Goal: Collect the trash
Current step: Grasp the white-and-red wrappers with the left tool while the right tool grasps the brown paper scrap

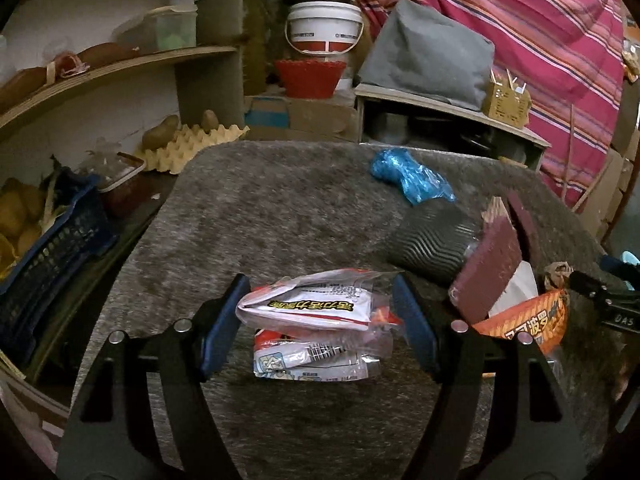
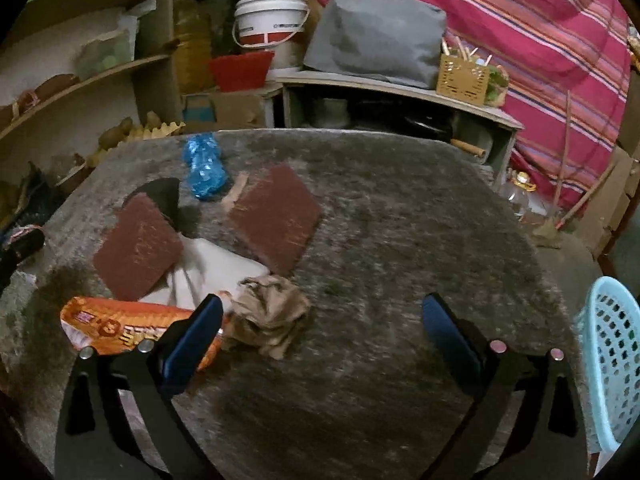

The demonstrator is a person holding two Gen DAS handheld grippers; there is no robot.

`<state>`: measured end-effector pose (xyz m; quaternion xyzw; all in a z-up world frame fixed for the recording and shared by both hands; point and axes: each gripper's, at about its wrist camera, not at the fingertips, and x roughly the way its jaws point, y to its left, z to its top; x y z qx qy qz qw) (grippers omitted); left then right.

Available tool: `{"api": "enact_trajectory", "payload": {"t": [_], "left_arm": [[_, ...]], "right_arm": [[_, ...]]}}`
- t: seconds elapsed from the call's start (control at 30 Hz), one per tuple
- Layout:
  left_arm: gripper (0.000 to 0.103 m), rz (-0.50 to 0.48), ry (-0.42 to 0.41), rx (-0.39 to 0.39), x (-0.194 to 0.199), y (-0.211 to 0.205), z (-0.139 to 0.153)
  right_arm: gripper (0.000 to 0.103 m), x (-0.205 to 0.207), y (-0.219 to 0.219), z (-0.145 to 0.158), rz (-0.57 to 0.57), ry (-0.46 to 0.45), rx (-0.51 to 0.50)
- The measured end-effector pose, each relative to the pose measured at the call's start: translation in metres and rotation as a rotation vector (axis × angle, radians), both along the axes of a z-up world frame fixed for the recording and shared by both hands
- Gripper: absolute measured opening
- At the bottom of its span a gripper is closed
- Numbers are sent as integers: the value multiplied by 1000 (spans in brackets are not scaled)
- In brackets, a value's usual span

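Two grippers over a grey shaggy mat [image 2: 380,208] strewn with trash. Left gripper [image 1: 318,320]: blue pads closed on a crumpled white-and-red plastic wrapper [image 1: 308,308], seemingly lifted clear of the pile. Right gripper [image 2: 320,332]: jaws wide apart, empty, just beside a crumpled brown paper wad [image 2: 268,316]. Step in hand: pickup. Next, probably, carrying the wrapper to the pale-blue perforated plastic basket [image 2: 612,356] at the mat's right edge.

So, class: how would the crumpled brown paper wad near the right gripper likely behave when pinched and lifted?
The brown paper wad looks crumpled and loosely creased, so it would probably squash between the pads rather than resist. It is likely very light. Lying irregular on the fuzzy grey cloth, it seems unlikely to roll.
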<state>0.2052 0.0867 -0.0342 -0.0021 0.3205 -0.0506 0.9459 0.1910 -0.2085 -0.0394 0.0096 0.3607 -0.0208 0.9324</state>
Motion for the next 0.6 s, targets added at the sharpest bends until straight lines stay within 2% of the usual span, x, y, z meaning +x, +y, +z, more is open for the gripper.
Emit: {"api": "enact_trajectory", "payload": {"t": [0.07, 0.17, 0.4, 0.43, 0.47, 0.53, 0.6], "left_arm": [[72, -2, -2, 7, -1, -2, 0], [72, -9, -9, 23, -2, -6, 1], [72, -22, -19, 29, -5, -13, 4], [72, -23, -19, 28, -5, -14, 4], [72, -23, -19, 28, -5, -15, 5], [72, -22, -22, 25, -6, -16, 6], [72, -23, -28, 17, -7, -18, 8]], "right_arm": [[75, 6, 4, -4, 12, 24, 3], [60, 12, 3, -11, 24, 60, 28], [59, 12, 0, -18, 58, 91, 90], [51, 11, -1, -18, 73, 89, 110], [38, 10, -2, -17, 84, 87, 127], [29, 7, -9, -10, 83, 71, 140], [27, 3, -17, -4, 66, 50, 144]]}}
